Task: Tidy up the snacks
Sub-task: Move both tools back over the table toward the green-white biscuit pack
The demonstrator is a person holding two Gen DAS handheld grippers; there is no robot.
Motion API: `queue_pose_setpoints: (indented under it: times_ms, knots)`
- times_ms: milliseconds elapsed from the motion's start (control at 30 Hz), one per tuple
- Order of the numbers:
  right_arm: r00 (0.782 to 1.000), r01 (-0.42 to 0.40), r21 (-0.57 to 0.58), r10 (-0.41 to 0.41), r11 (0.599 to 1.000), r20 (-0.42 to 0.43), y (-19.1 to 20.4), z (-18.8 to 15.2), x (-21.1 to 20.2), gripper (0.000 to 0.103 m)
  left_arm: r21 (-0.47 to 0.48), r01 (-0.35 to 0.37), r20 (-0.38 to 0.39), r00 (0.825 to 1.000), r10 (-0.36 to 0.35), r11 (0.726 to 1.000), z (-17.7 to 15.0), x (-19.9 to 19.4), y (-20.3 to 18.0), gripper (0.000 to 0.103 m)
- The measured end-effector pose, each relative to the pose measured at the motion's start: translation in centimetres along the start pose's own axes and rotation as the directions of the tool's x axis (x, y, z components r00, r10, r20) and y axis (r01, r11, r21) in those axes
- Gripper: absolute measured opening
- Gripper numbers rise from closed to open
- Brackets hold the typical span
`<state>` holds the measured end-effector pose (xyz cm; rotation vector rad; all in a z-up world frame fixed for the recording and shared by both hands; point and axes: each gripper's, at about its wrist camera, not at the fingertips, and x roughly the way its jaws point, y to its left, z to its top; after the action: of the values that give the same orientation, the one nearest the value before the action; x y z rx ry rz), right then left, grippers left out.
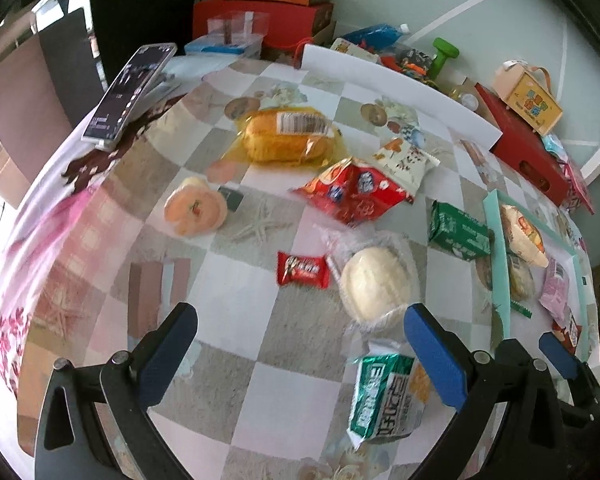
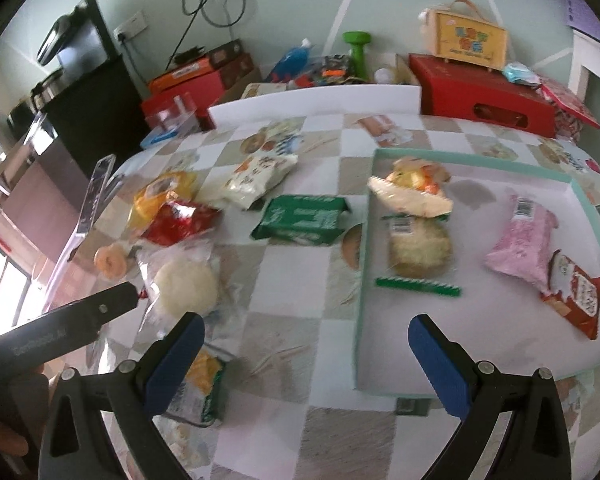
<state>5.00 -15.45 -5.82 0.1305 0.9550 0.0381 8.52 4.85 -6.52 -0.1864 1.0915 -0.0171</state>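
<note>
Snacks lie scattered on a checked tablecloth. In the left wrist view I see a yellow bread pack (image 1: 288, 138), a red bag (image 1: 350, 192), a white bag (image 1: 404, 160), a green pack (image 1: 458, 232), a small red candy (image 1: 302, 269), a round white bun (image 1: 374, 280), an orange jelly cup (image 1: 194, 210) and a green-white pack (image 1: 388, 394). My left gripper (image 1: 300, 356) is open and empty above the cloth. A teal-rimmed tray (image 2: 572, 184) holds a yellow pack (image 2: 414, 192), a round cake (image 2: 420, 250), a pink bag (image 2: 520, 240) and a red pack (image 2: 576, 294). My right gripper (image 2: 306, 362) is open and empty at the tray's near left corner.
A phone on a stand (image 1: 128, 92) is at the table's left. A white board (image 1: 400, 80) stands at the far edge, with red boxes (image 2: 484, 100), a green dumbbell (image 2: 356, 54) and a yellow carton (image 2: 470, 40) behind it. The left gripper's arm (image 2: 60, 328) shows at left.
</note>
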Motion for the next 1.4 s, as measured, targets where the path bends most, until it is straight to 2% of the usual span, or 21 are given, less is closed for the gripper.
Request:
queue_pose_setpoints:
  times_ms: [167,300,600,800,1000,1233,1400]
  knots:
    - [1.0,-0.007,-0.036,0.006,0.999,-0.022,1.5,-0.5,0.5,0.103,-0.018,-0.01,-0.033,0.999,0.009,1.0,-1.3,0.5,0.8,0.103]
    - [0.999,-0.018,-0.066,0.015,0.998,-0.039,2.8,-1.1,0.8,0.103,-0.039,-0.018,-0.035,0.999,0.016,0.999,-1.3,0.6,1.3,0.103]
    - [0.996,-0.034,-0.131,0.024,0.991,-0.082,4.5,-1.9,1.8,0.103,-0.024,-0.046,-0.068,0.997,0.044,0.999,-1.2,1.6,1.7,0.103]
    - [0.994,-0.062,-0.134,0.048,0.989,-0.099,5.0,-2.1,2.0,0.103,-0.046,-0.053,-0.075,0.996,0.05,0.998,-0.9,1.9,2.6,0.103]
    - [0.99,-0.078,-0.185,0.055,0.98,-0.127,6.4,-2.7,2.5,0.103,-0.075,-0.059,-0.08,0.995,0.053,0.995,-0.7,2.0,3.6,0.103]
    - [0.984,-0.074,-0.225,0.035,0.971,-0.172,7.4,-3.6,3.9,0.103,-0.083,-0.06,-0.08,0.995,0.054,0.995,-0.6,2.1,3.8,0.103]
    - [0.985,-0.067,-0.214,0.029,0.975,-0.173,7.1,-3.5,3.9,0.103,-0.078,-0.058,-0.079,0.996,0.052,0.995,-0.5,2.1,3.6,0.103]
